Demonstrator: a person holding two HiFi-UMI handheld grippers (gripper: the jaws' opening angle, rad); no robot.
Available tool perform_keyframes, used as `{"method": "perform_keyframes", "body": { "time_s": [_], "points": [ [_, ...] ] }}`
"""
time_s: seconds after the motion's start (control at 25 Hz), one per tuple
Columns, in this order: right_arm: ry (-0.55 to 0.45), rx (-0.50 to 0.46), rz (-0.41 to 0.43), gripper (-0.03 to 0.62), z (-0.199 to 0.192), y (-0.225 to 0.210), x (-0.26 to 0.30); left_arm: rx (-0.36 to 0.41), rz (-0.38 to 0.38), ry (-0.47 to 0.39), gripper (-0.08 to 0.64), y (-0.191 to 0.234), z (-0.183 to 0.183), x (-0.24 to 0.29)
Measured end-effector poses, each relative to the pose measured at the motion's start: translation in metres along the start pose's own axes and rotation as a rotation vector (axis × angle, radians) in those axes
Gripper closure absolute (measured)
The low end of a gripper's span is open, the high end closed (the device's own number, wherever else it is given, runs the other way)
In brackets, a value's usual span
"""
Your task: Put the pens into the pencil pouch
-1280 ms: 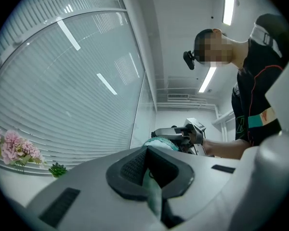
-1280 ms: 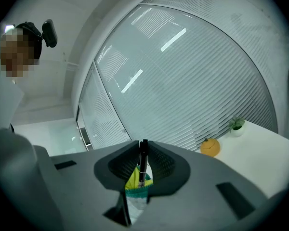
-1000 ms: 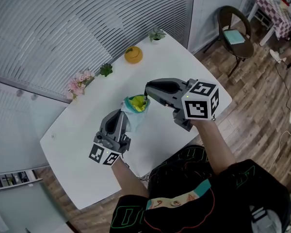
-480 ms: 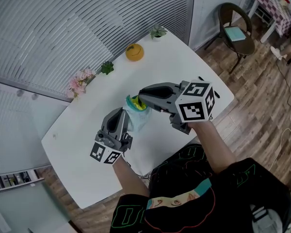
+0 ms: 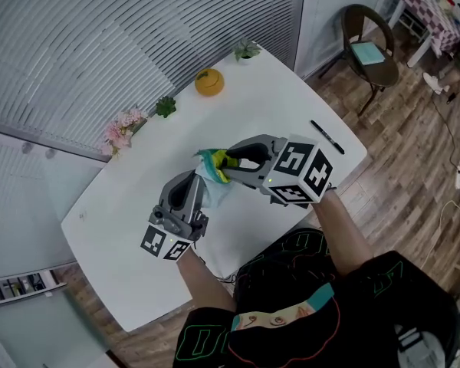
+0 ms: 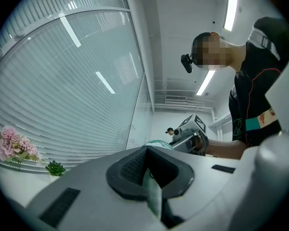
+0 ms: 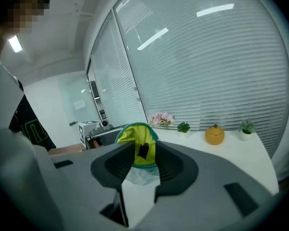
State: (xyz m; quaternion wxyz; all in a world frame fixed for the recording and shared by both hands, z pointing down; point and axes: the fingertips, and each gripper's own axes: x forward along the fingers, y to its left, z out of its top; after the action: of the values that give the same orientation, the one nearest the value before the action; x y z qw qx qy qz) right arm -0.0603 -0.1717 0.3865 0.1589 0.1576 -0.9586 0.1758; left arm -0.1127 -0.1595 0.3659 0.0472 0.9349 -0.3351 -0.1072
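While the pencil pouch (image 5: pixel 215 184) sits mouth-up over the middle of the white table (image 5: pixel 130 228), its teal rim and yellow lining gape toward the right gripper (image 5: pixel 228 159). I can't tell if its base touches the tabletop. In the right gripper view the dark end of a pen (image 7: pixel 143 150) stands inside that yellow mouth, right between the jaws. The right gripper's jaws have just been opening and now stand spread, pads clear of the pen on both sides. The left gripper (image 5: pixel 200 184) comes in from the near side and pinches the pouch's pale wall. In the left gripper view its jaws are pressed together on a thin fold of the fabric (image 6: pixel 152 196), with the teal rim showing just above them. A second pen (image 5: pixel 327 137) — black — lies flat near the table's right edge, well apart from the pouch and both grippers. Along the far edge by the blinds: pink flowers (image 5: pixel 121 129), a small green plant (image 5: pixel 165 107), an orange round ornament (image 5: pixel 208 82) and another small plant (image 5: pixel 247 50) at the corner. A brown chair (image 5: pixel 368 48) stands on the wood floor beyond the table.
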Motion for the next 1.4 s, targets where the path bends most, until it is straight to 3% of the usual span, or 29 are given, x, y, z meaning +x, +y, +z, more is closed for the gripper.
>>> {"method": "perform_keyframes", "body": {
  "time_s": [0.24, 0.32, 0.4, 0.56, 0.76, 0.96, 1.2, 1.4],
  "points": [
    [-0.193, 0.052, -0.074, 0.479, 0.019, -0.029, -0.042, -0.026, -0.036, 0.006, 0.563, -0.008, -0.010, 0.010],
    [-0.236, 0.072, -0.132, 0.509, 0.020, -0.048, -0.061, -0.031, -0.049, 0.015, 0.563, -0.011, -0.014, 0.013],
    [-0.242, 0.093, -0.211, 0.559, 0.014, -0.072, -0.083, -0.033, -0.062, 0.027, 0.563, -0.015, -0.018, 0.017],
    [-0.219, 0.129, -0.306, 0.589, 0.004, -0.112, -0.130, -0.041, -0.088, 0.049, 0.563, -0.025, -0.024, 0.027],
    [0.012, 0.089, -0.414, 0.589, -0.028, -0.156, -0.152, -0.049, -0.103, 0.071, 0.563, -0.030, -0.031, 0.035],
    [0.277, 0.075, -0.450, 0.588, -0.082, -0.189, -0.156, -0.049, -0.104, 0.089, 0.563, -0.037, -0.035, 0.039],
    [0.533, 0.113, -0.457, 0.549, -0.142, -0.223, -0.156, -0.060, -0.101, 0.105, 0.563, -0.038, -0.042, 0.043],
    [0.674, 0.176, -0.431, 0.514, -0.186, -0.244, -0.145, -0.071, -0.092, 0.122, 0.563, -0.037, -0.048, 0.042]
  ]
}}
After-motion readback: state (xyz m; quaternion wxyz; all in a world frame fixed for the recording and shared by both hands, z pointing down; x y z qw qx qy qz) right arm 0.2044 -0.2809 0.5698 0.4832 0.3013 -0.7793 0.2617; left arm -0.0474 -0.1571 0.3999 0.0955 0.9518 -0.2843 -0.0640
